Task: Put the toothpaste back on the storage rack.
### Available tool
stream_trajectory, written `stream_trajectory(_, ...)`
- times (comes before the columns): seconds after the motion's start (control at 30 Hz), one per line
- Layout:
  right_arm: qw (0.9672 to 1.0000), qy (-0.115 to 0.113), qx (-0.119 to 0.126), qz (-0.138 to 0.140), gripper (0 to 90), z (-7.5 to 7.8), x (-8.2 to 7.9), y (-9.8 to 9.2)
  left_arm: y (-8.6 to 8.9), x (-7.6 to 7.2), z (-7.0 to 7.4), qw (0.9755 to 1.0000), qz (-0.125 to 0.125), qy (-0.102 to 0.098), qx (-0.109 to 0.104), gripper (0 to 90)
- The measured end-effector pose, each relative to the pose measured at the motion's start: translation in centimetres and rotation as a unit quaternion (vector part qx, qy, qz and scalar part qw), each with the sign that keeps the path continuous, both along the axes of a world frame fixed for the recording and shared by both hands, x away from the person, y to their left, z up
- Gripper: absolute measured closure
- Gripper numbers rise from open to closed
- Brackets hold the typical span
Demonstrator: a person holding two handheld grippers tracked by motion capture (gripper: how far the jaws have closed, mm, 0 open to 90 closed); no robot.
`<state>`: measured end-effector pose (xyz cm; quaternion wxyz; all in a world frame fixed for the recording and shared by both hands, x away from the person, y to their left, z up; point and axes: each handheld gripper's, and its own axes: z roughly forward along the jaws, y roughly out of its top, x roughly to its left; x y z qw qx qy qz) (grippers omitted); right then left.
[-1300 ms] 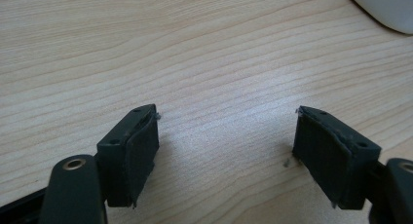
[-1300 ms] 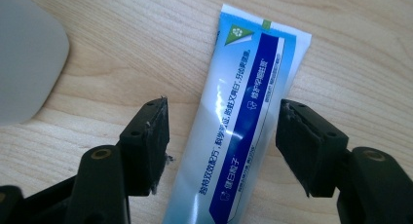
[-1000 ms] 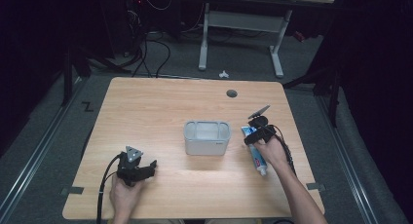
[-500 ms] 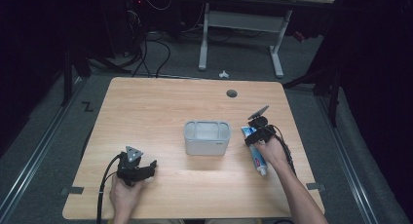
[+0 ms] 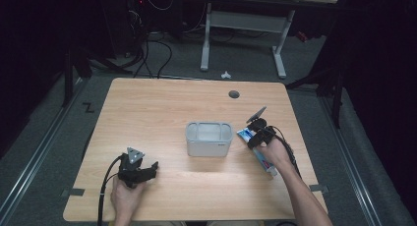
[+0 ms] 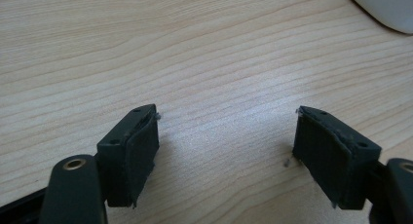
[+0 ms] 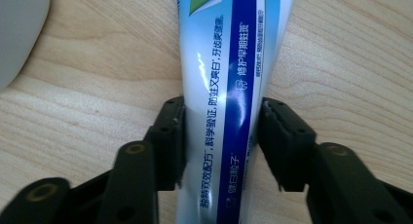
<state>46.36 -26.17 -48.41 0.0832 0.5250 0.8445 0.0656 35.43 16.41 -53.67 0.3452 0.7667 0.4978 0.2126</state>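
A white and blue toothpaste tube (image 5: 267,164) lies flat on the wooden table (image 5: 162,108), right of a grey rectangular bin (image 5: 208,137). My right gripper (image 5: 255,136) is down over the tube, held by a hand. In the right gripper view the jaws have just been closing, and both pads now press the sides of the tube (image 7: 229,63), with my right gripper (image 7: 221,141) shut on it. My left gripper (image 5: 152,168) rests near the table's front left, open. Bare wood shows between the pads of my left gripper (image 6: 226,151).
The bin's corner (image 6: 384,9) shows at the top right of the left gripper view, and its edge (image 7: 19,34) at the top left of the right gripper view. A round cable hole (image 5: 234,94) sits near the table's far edge. A desk frame (image 5: 243,24) stands beyond.
Both hands stay where they were. In the high view the right gripper's jaws look a little narrower around the tube than before.
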Motion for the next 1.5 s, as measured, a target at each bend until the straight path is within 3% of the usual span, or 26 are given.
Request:
stream_trajectory(0.23, 0.9999, 0.002, 0.005, 0.014, 68.7, 0.5, -0.1, -0.3, 0.0, 0.0, 0.0, 1.0, 0.0, 0.0, 0.0, 25.1)
stream_trajectory(0.47, 0.9998, -0.003, 0.015, 0.014, 72.6, 0.9, -0.3, -0.7, 0.0, 0.0, 0.0, 1.0, 0.0, 0.0, 0.0, 25.1)
stream_trajectory(0.63, 0.999, -0.012, 0.041, 0.016, 73.3, 1.2, -0.8, -1.5, 0.0, 0.0, 0.0, 1.0, -0.001, 0.001, 0.0, 25.2)
stream_trajectory(0.87, 0.9963, -0.044, 0.072, 0.019, 73.6, 2.5, -1.9, -2.6, 0.0, 0.0, 0.0, 1.0, 0.0, 0.001, 0.001, 25.3)
stream_trajectory(1.23, 0.9868, -0.103, 0.12, 0.033, 74.4, 4.5, -3.7, -3.3, 0.0, 0.0, 0.0, 1.0, 0.0, 0.0, 0.001, 25.3)
stream_trajectory(1.27, 0.9838, -0.117, 0.131, 0.036, 74.6, 4.9, -4.0, -3.4, 0.0, 0.0, 0.0, 1.0, 0.0, 0.0, 0.001, 25.3)
stream_trajectory(1.5, 0.9743, -0.149, 0.164, 0.043, 74.8, 6.0, -4.8, -3.7, 0.0, 0.0, 0.0, 1.0, 0.0, 0.0, 0.001, 25.3)
